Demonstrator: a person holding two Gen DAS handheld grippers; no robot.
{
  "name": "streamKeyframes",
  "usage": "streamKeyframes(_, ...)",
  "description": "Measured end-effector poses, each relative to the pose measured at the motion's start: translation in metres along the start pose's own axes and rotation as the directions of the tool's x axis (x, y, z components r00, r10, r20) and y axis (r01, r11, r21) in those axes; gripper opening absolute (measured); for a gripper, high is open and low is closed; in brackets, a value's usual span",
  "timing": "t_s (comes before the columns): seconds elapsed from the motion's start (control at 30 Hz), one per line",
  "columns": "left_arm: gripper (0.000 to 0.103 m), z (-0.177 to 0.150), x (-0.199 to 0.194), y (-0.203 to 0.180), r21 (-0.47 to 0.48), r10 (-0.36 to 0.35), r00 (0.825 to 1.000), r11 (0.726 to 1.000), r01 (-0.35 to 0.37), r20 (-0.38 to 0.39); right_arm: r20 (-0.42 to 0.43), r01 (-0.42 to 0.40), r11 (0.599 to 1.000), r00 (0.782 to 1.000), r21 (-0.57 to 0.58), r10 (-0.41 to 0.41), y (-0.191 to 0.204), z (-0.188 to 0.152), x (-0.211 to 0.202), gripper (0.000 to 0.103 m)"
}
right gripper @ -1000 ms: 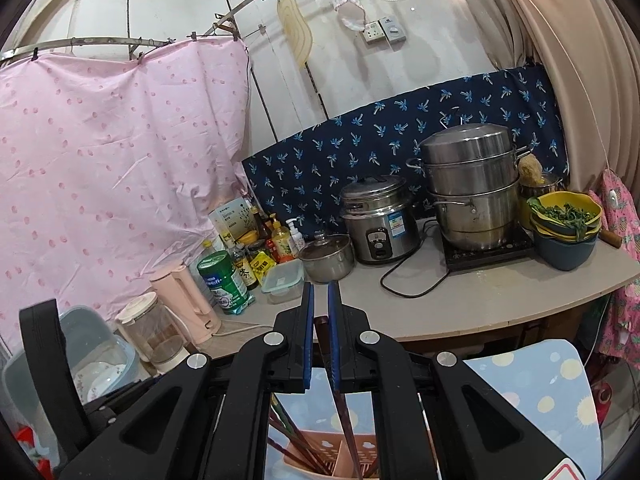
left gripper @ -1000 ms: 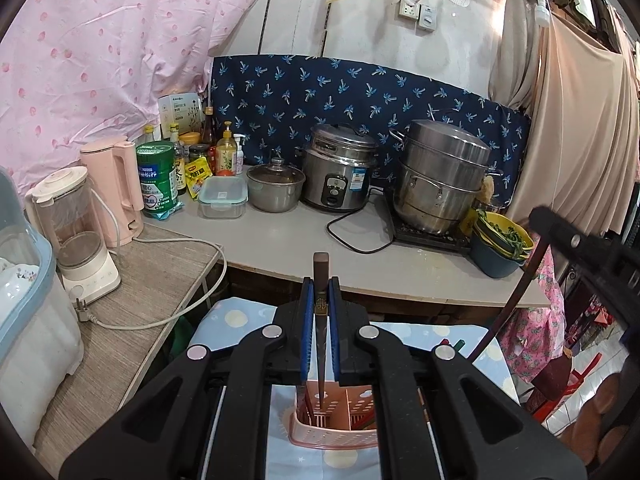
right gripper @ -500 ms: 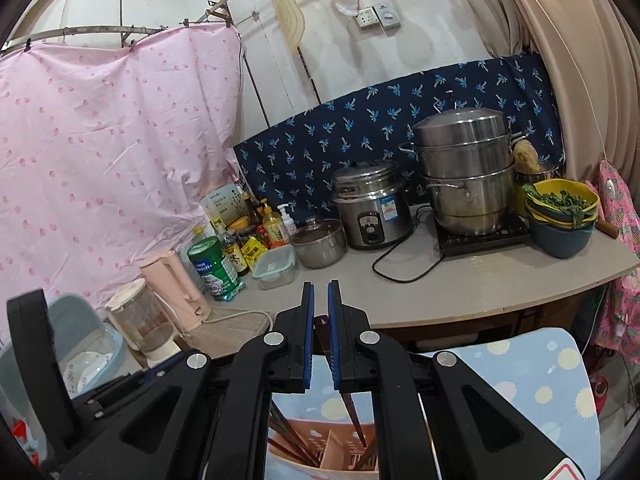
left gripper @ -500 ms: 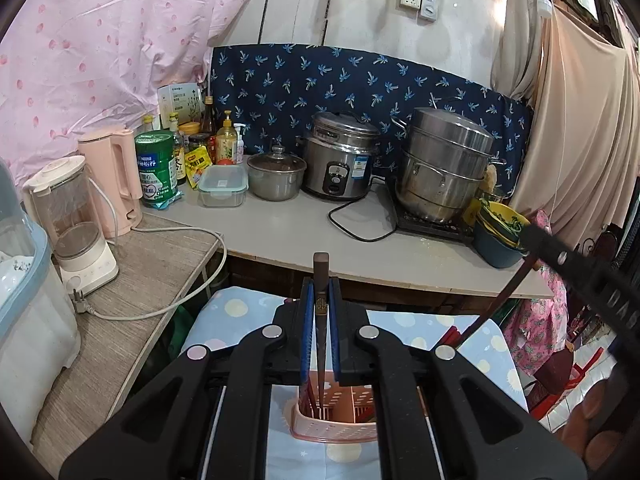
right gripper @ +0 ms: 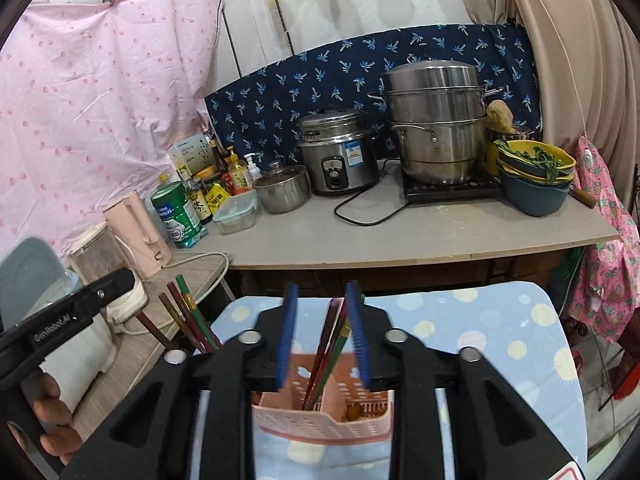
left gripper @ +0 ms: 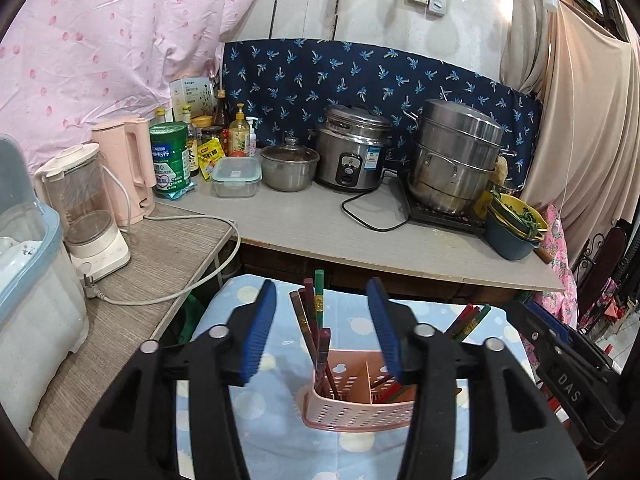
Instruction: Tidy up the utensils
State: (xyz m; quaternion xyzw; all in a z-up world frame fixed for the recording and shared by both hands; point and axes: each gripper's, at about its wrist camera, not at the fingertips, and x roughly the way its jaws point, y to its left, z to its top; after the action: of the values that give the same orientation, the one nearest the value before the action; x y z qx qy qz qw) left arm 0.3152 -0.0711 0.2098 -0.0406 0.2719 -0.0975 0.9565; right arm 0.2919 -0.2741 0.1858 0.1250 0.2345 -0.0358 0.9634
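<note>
Over the pink holder (left gripper: 360, 400), at six o'clock in both views, the left claw (left gripper: 324, 328) and right claw (right gripper: 322, 334) have just been opened, and nothing is gripped. The chopsticks (left gripper: 316, 320), pinched a second ago, now stand released in the holder on the dotted cloth (right gripper: 500, 328). Beyond, at twelve o'clock, the desk (left gripper: 320, 228) is seen.
</note>
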Motion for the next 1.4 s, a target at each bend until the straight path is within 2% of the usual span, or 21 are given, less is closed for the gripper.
streamKeyframes(0.17,0.051,-0.009,-0.011,-0.001,0.015,0.011,1.0,1.0,-0.011,-0.003,-0.003,0.033,0.999,0.999,-0.041,-0.033,0.002,-0.014,-0.015,0.047)
streamKeyframes(0.37,0.056,-0.027,-0.027,-0.002,0.038,0.035,0.999,0.999,-0.035,-0.009,-0.034,0.07,0.994,0.997,-0.084,-0.074,0.006,-0.039,-0.031,0.052)
streamKeyframes(0.47,0.057,-0.04,-0.036,-0.001,0.044,0.039,0.999,0.998,-0.038,-0.022,-0.059,0.076,0.994,0.995,-0.081,-0.081,0.007,-0.052,-0.041,0.054)
streamKeyframes(0.6,0.065,-0.058,-0.045,0.002,0.053,0.041,0.998,0.998,-0.039,-0.038,-0.087,0.092,0.992,0.991,-0.088,-0.1,0.011,-0.069,-0.052,0.055)
streamKeyframes(0.97,0.066,-0.113,-0.057,0.009,0.067,0.058,0.99,0.997,-0.049,-0.132,-0.151,0.166,0.978,0.971,-0.123,-0.184,0.023,-0.109,-0.082,0.055)
streamKeyframes(1.27,0.071,-0.137,-0.065,0.009,0.091,0.072,0.983,0.994,-0.057,-0.17,-0.18,0.227,0.959,0.95,-0.168,-0.256,0.026,-0.136,-0.092,0.059)
streamKeyframes(1.4,0.081,-0.145,-0.067,0.009,0.089,0.073,0.982,0.994,-0.058,-0.175,-0.202,0.23,0.96,0.944,-0.159,-0.259,0.023,-0.146,-0.092,0.06)
